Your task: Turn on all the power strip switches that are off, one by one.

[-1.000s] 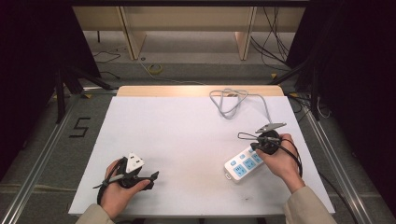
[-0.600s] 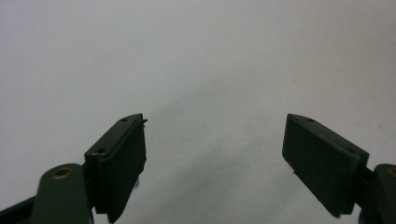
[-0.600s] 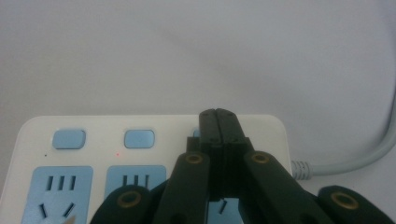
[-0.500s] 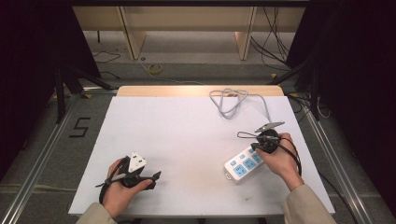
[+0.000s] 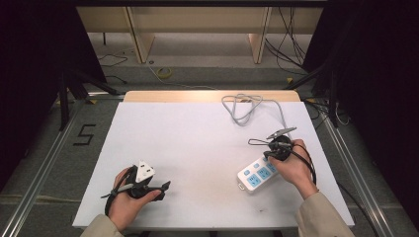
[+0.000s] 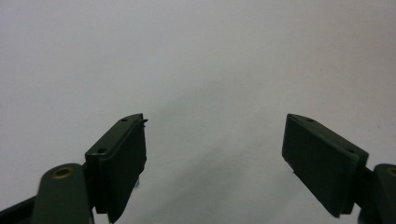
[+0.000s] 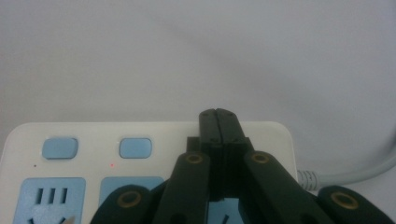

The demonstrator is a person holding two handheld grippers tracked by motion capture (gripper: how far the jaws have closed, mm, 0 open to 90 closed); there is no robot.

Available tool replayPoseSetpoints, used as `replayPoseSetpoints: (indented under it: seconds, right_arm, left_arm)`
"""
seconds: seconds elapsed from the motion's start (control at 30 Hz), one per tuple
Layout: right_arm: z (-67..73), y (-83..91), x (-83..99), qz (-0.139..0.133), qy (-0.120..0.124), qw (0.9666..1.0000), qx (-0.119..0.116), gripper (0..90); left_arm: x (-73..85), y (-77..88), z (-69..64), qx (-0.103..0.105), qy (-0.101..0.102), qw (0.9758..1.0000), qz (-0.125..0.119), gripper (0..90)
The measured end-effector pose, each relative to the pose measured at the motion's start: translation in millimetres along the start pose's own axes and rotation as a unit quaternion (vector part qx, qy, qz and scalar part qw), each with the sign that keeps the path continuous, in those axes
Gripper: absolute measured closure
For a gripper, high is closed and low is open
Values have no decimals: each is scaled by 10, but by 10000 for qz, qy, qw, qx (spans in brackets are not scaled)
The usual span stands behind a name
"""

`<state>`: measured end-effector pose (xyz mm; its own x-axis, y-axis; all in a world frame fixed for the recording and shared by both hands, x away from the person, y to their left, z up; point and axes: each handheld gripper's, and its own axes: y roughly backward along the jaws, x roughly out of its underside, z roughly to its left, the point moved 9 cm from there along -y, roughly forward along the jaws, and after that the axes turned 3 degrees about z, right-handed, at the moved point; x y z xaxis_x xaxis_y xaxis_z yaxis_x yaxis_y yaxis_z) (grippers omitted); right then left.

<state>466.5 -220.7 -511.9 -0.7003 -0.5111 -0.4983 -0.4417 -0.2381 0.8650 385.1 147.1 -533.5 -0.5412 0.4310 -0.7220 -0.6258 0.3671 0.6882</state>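
A white power strip (image 5: 256,175) with blue sockets and blue buttons (image 7: 135,148) lies at the table's front right. Its grey cord (image 5: 242,106) runs to a loose coil at the back edge. My right gripper (image 5: 270,157) is shut with nothing between the jaws, and its tips (image 7: 218,115) rest over the cord end of the strip, beside the buttons. A small red light (image 7: 112,164) shows on the strip. My left gripper (image 5: 164,190) is at the front left, pointing right. Its jaws (image 6: 215,140) stand wide open over bare white table.
The white table top (image 5: 197,143) has a wooden strip along its far edge (image 5: 207,96). Metal rails (image 5: 39,168) run along both sides on the floor. Cables (image 5: 291,44) and desk legs (image 5: 141,42) lie beyond the table.
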Motion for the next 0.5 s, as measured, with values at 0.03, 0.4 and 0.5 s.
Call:
replayPoseSetpoints:
  seconds: [0.03, 0.4, 0.5]
  right_arm:
    - [4, -1, -1, 3, 7, 10000, -3, 900]
    - [0, -25, 5, 58, -9, 10000, 12, 900]
    - [-1, -27, 4, 62, -20, 10000, 14, 900]
  left_arm:
    - [-3, -3, -2, 1, 25, 10000, -19, 216]
    - [-4, -5, 4, 33, 28, 10000, -5, 216]
    - [-6, -4, 5, 31, 40, 10000, -20, 216]
